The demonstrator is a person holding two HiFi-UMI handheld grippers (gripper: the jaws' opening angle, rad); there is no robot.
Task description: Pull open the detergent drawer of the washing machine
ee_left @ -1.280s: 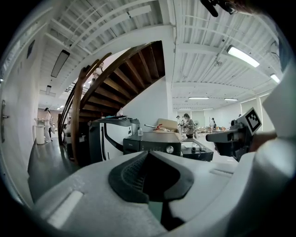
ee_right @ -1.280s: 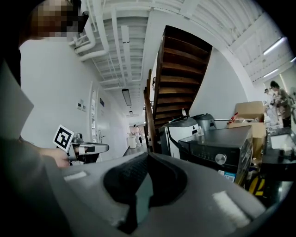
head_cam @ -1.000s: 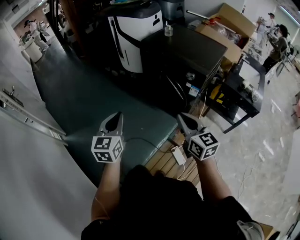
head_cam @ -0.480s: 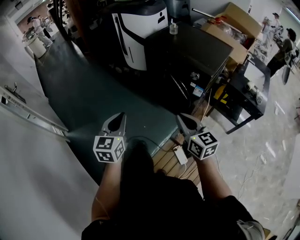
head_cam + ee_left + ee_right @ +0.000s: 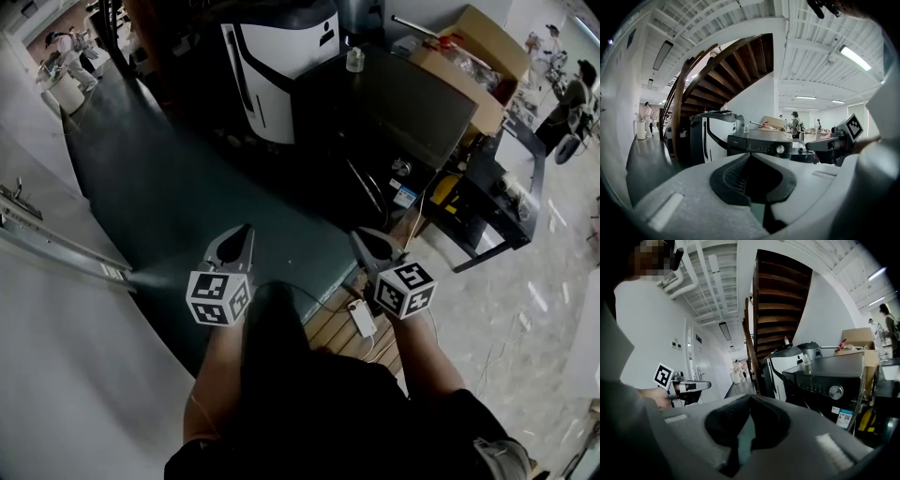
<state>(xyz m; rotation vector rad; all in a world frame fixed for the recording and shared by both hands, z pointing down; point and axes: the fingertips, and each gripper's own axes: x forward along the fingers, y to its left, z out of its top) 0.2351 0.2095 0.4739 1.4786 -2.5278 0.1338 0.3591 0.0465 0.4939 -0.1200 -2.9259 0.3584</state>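
Note:
The black washing machine stands ahead, its control strip with a round knob facing me. The knob also shows in the left gripper view and the knob in the right gripper view. The drawer front at the strip's left end sits flush. My left gripper is shut and empty, well short of the machine over the green floor. My right gripper is also shut and empty, nearer the machine's front corner but apart from it. Both point roughly level at the machine.
A white-and-black appliance stands left of the machine, with a small bottle on the machine's top. Behind are cardboard boxes; a black cart is at the right. A white adapter with cables lies on the floor. People stand far off.
Both grippers have come forward toward the washing machine, which now sits nearer and lower in the head view. The jaws stayed shut throughout.

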